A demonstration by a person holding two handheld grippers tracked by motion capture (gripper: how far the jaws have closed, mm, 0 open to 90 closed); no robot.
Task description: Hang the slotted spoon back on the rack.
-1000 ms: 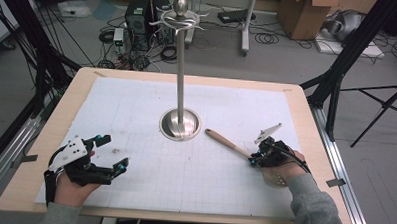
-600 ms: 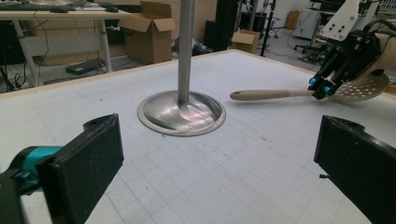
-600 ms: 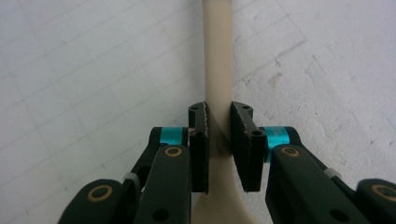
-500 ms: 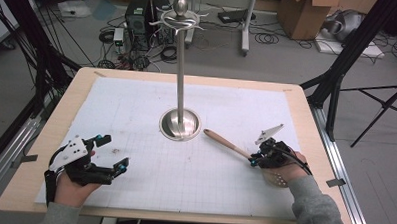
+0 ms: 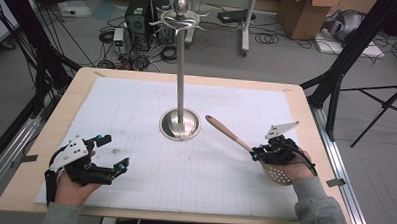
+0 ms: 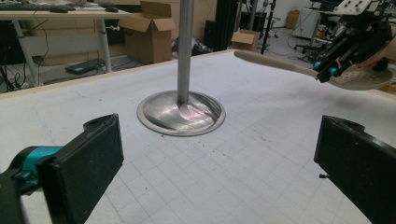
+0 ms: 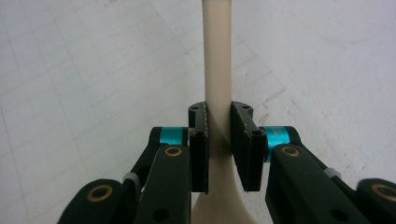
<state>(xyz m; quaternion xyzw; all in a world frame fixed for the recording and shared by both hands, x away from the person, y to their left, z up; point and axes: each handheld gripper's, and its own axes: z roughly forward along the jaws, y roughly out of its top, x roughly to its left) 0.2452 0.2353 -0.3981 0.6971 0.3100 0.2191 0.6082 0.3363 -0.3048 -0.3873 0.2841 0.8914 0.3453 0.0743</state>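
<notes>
Compared with a second ago, very little has changed on the table (image 5: 137,85): the right gripper (image 5: 256,153), at the lower right of the high view, has the same hold on the wooden slotted spoon (image 5: 235,138), though the spoon's handle now seems to point slightly higher toward the middle of the frame than before, its tip lying just right of the metal stand (image 5: 181,71). In the right gripper view the two black jaws are clamped on the spoon's pale handle (image 7: 217,60) where it narrows above the bowl, pads pressing both sides, and the handle runs straight up to the top edge of that frame. The perforated bowl sits under the person's right hand (image 5: 289,167) at the lower right of the high view. The left gripper (image 5: 116,154) rests at the lower left, where it was a second ago, jaws standing wide apart with nothing between them; in the left gripper view they frame the stand's round base (image 6: 181,112) at centre, and the spoon (image 6: 275,63) shows at the upper right with the other gripper holding it. The stand rises from the white grid mat (image 5: 136,115), its hooked top at the upper centre of the high view.
</notes>
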